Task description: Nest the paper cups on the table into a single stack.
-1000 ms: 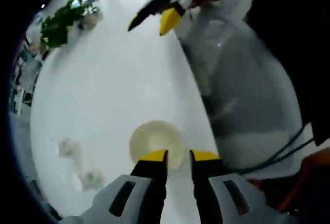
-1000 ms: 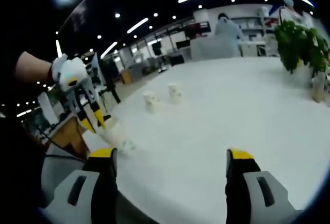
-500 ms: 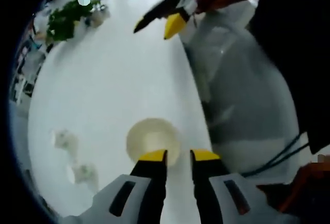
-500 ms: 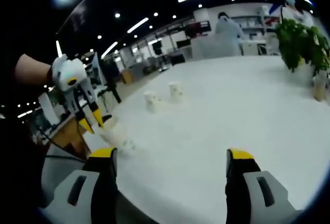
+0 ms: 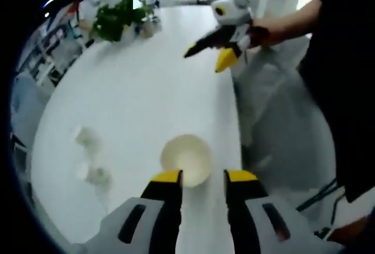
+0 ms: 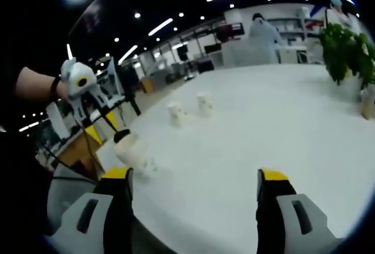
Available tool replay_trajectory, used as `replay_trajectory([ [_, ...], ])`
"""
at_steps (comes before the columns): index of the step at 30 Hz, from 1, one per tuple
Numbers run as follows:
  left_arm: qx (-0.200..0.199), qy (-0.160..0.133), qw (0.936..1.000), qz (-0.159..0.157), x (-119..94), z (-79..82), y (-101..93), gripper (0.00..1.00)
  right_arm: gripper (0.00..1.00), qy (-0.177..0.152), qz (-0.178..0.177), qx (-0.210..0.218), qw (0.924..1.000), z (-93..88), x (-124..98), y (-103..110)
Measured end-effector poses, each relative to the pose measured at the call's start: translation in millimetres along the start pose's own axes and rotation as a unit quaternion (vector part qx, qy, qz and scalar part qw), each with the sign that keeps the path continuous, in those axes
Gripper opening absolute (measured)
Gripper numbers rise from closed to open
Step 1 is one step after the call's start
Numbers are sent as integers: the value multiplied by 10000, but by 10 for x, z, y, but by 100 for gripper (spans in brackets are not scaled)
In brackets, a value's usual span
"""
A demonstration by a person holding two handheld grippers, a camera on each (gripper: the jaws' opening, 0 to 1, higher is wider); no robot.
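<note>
Nearest, in the left gripper view, the left gripper (image 5: 203, 175) points down at the white table (image 5: 146, 90), its yellow-tipped jaws a little apart with nothing between them, their tips just short of an upright paper cup (image 5: 186, 159) that stands near the table's long edge, beside the person. In the right gripper view that same gripper (image 6: 105, 136) hangs above the cup (image 6: 132, 150), gripped from the left by a hand (image 6: 41, 83) whose forearm is cut off by the picture's edge. The right gripper (image 6: 195, 175) is held low over the table with its jaws spread wide and empty; in the left gripper view it (image 5: 218, 55) reaches in over the same long edge, a hand (image 5: 263, 31) behind it. Farther in, two more paper cups (image 6: 188, 109) stand close together, well apart from the first; they are blurred, so I cannot tell which end is up. At the far end, a potted plant (image 6: 347, 52) stands partly cut off.
</note>
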State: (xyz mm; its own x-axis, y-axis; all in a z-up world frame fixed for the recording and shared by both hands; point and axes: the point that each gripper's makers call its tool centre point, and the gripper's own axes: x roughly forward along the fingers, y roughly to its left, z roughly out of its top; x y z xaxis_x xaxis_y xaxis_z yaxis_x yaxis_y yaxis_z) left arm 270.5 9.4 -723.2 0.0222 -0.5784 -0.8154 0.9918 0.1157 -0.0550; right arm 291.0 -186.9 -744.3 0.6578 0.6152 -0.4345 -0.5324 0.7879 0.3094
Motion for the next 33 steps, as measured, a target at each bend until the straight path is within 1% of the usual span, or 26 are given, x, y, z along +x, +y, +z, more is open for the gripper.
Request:
replay_trajectory([
  [1,-111,-54,9999,59,-21,-19,14,29,85,0,8,-16,10000,8,7,9],
  [3,-301,-286,9989,206,-55,-14,58,32,85,18,31,-48,10000,12,16,33],
  [5,-487,-407,9976,263,-89,-21,71,32,85,35,34,-84,10000,10,19,41],
  [7,-585,-474,9963,405,-137,-61,117,35,85,35,29,-90,9999,13,18,45],
  [9,-630,-536,9955,466,-166,-93,142,37,86,37,22,-100,9999,17,22,54],
  [11,-828,-632,9930,555,-204,-118,172,39,86,46,20,-143,9999,23,25,68],
  [14,-994,-762,9896,702,-280,-164,262,41,88,46,-3,-196,9998,38,23,77],
  [16,-1136,-777,9874,779,-305,-218,301,45,89,35,-30,-185,9998,48,15,79],
  [18,-1206,-862,9852,864,-334,-244,334,49,91,35,-61,-177,9998,47,20,75],
  [22,-1352,-971,9817,929,-367,-291,368,51,94,3,-106,-234,9997,73,29,88],
  [23,-1413,-990,9803,957,-372,-306,383,53,95,0,-116,-261,9996,84,31,100],
  [25,-1326,-960,9795,1176,-391,-358,452,60,95,0,-75,-247,9997,91,38,125],
  [26,-1455,-1001,9764,1240,-398,-374,479,63,96,-14,-73,-250,9997,98,40,132],
  [27,-1530,-1029,9749,1250,-403,-375,486,64,97,-16,-84,-275,9996,101,43,136],
  [28,-1638,-1131,9717,1268,-424,-375,512,64,98,-8,-92,-291,9995,101,46,137],
  [31,-1691,-1162,9697,1324,-439,-413,533,66,100,9,-111,-362,9993,104,51,136],
  [32,-1725,-1163,9689,1340,-439,-430,541,68,100,2,-117,-367,9993,108,52,135],
  [33,-1823,-1167,9668,1358,-439,-451,551,70,100,-10,-109,-347,9993,121,53,142],
])
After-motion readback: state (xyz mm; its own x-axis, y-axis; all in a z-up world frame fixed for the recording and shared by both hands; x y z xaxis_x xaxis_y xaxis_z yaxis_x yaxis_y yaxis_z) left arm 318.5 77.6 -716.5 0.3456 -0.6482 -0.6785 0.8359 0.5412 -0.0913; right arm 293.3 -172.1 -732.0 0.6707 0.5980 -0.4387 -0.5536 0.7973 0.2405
